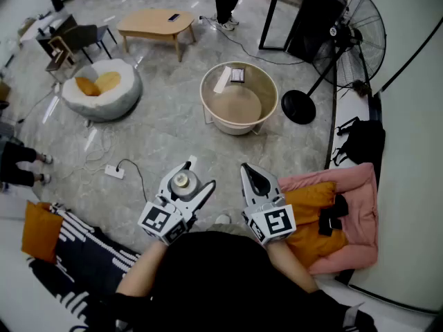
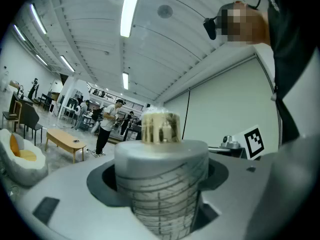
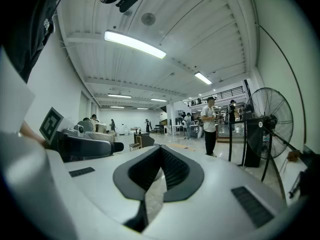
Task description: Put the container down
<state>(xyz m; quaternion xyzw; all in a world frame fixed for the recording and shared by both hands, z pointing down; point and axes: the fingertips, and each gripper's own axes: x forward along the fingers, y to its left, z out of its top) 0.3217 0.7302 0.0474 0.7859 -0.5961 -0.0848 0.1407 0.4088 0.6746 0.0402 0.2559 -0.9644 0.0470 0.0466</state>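
I hold a two-jaw gripper in each hand, low in front of my body, above a pale marbled floor [image 1: 166,126]. My left gripper [image 1: 198,176] has its fingers spread wide around the container [image 1: 181,181], a ribbed, pale cylinder with a grey shoulder and a small cream cap [image 2: 160,127] on top. In the left gripper view the container [image 2: 161,184] stands upright and fills the gap between the jaws, which press on its sides. It is held off the floor, carried only by that gripper. My right gripper [image 1: 248,171] is just beside it, to the right. Its dark ribbed pads [image 3: 172,166] meet at their tips, with nothing between them. Ahead of both grippers, near the middle of the floor, stands a round beige tub [image 1: 214,120], with two small flat items lying inside near its far rim. Toward the floor's far left edge sit a grey beanbag [image 1: 118,95] with orange cushions and a low wooden table [image 1: 156,25]. A black standing fan [image 1: 349,37] is at the far right. A pink blanket [image 1: 353,216] lies against the right edge, beside my right arm. A person's legs [image 1: 227,4] show at the far edge.
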